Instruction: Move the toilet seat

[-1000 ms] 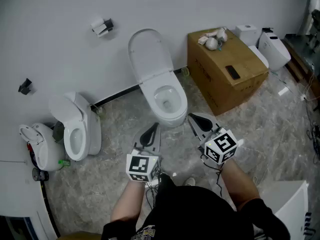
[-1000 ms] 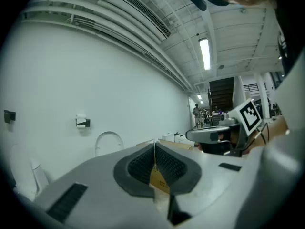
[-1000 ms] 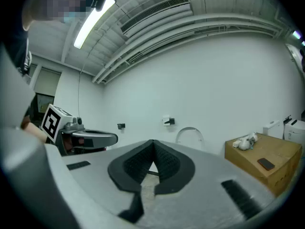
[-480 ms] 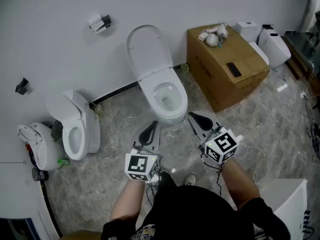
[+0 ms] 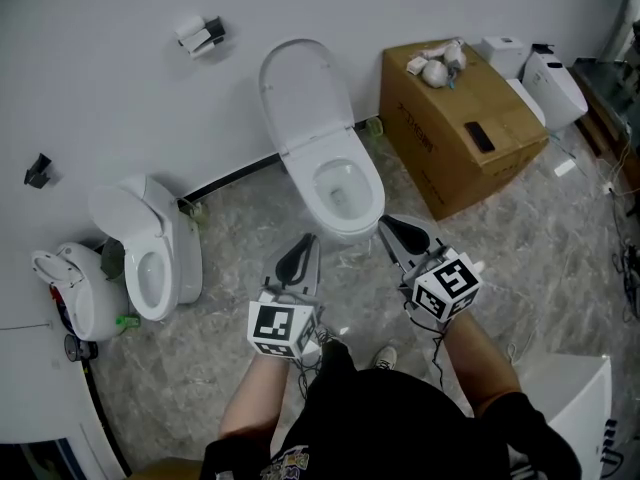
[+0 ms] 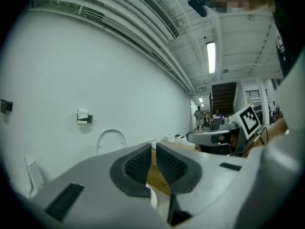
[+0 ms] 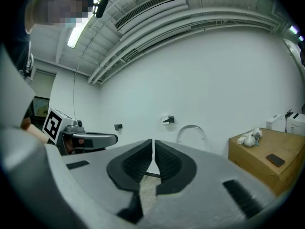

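Toilet seat [image 5: 303, 93]: raised, standing upright against the white wall behind the open bowl [image 5: 340, 196], at the far edge of the marbled floor [image 5: 235, 243].
Left gripper [image 5: 304, 245]: held about level and pointing toward the bowl's front, close to it but apart. Its jaws are together and empty.
Right gripper [image 5: 391, 229]: beside the left one, near the bowl's front right. Its jaws are together but for a hairline slit, and empty.
Cardboard box [image 5: 450, 158]: on the floor to the right of the toilet, near the wall, with a dark phone [image 5: 481, 136] on top.
Second toilet [image 5: 155, 258]: by the floor's left edge, with its lid up.
Paper holder [image 5: 200, 35]: on the wall, up and left of the seat.
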The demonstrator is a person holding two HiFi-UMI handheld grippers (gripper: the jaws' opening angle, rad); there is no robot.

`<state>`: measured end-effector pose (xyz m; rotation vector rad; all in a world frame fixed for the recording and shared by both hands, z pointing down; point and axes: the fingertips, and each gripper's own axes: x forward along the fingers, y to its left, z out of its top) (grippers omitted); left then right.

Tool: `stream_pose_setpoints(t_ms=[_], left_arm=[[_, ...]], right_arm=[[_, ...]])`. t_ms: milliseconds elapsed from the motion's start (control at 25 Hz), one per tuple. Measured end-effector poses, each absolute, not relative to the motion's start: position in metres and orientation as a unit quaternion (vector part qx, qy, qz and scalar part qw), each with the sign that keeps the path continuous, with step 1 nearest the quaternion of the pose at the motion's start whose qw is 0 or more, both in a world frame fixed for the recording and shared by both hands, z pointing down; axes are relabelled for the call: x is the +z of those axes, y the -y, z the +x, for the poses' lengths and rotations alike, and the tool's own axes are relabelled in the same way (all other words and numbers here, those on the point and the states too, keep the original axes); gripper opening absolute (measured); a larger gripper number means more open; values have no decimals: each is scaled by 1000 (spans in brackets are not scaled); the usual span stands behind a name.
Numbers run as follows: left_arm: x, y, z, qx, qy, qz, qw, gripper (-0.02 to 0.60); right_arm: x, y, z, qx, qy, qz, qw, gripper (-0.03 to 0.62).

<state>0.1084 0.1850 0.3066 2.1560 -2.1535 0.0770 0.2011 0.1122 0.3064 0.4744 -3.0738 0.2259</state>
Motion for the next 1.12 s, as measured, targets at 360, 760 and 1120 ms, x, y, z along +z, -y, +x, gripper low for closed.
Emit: stream_pose_setpoints(t_ms=[360, 760, 1120], left_arm=[[308, -167, 35, 24, 702, 711, 36, 119], [303, -155, -44, 27, 693, 719, 31, 220], [306, -143, -80, 29, 687, 726, 31, 244]], right_arm=[[304, -95, 129, 79, 986, 147, 4, 120], [294, -76, 51, 74, 982, 171, -7, 241], [299, -59, 9, 81, 980, 181, -12, 288]])
